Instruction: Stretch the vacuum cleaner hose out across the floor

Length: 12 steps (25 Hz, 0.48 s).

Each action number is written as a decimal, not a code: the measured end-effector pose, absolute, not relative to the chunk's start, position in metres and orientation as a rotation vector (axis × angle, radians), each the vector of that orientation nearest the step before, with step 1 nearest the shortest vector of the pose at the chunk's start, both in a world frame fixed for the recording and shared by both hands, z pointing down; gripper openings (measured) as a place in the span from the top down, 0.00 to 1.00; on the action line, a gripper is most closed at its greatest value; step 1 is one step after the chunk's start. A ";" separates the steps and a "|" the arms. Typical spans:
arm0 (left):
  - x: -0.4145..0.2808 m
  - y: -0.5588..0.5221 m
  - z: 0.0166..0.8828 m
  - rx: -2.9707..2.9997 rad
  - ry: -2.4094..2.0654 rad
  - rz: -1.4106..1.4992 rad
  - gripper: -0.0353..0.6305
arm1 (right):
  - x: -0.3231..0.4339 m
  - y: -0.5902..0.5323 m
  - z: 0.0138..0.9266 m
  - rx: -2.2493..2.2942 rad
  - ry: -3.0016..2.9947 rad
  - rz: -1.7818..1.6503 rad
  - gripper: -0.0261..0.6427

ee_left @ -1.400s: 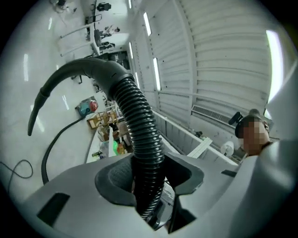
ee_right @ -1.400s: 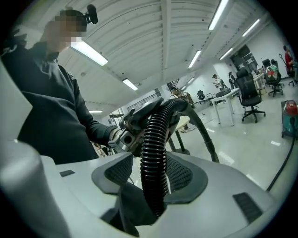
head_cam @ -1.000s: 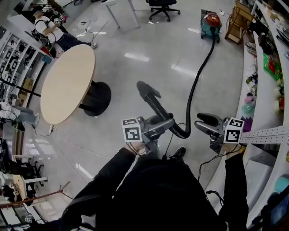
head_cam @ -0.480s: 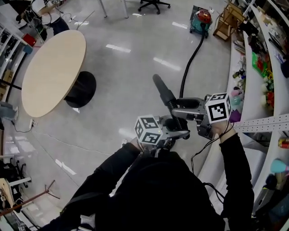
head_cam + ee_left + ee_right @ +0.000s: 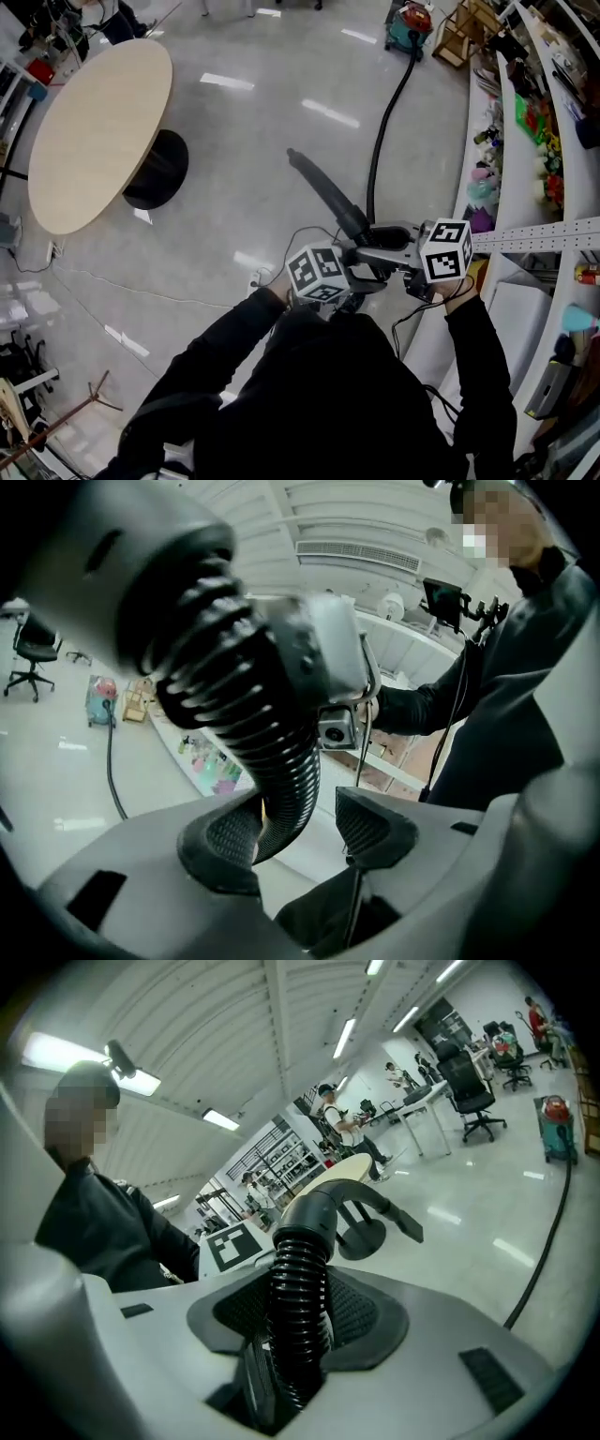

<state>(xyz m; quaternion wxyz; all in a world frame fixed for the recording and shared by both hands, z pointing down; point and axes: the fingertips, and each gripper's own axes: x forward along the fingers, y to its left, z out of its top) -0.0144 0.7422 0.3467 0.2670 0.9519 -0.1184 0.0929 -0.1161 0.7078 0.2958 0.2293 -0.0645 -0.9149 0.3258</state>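
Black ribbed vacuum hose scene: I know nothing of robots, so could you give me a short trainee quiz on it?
1. True or false: the right gripper is clamped on the black ribbed vacuum hose.
2. The hose leads across the floor to: A a red-topped green vacuum cleaner; B a wall socket; C a bucket.
3. Does the left gripper squeeze the hose?
Key: 1 true, its jaws just closed on it. 2 A. 3 No: its jaws just opened, one pad stands clear.
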 end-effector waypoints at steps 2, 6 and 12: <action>-0.021 0.760 0.354 2.493 -0.302 0.206 0.59 | -0.107 0.723 0.299 -0.200 -2.569 0.841 0.68; -0.064 0.782 0.358 2.232 -0.349 -0.100 0.59 | -0.075 0.739 0.298 -0.193 -2.703 0.800 0.69; -0.078 0.769 0.304 1.999 -0.460 -0.494 0.55 | -0.002 0.787 0.323 -0.133 -2.783 0.672 0.69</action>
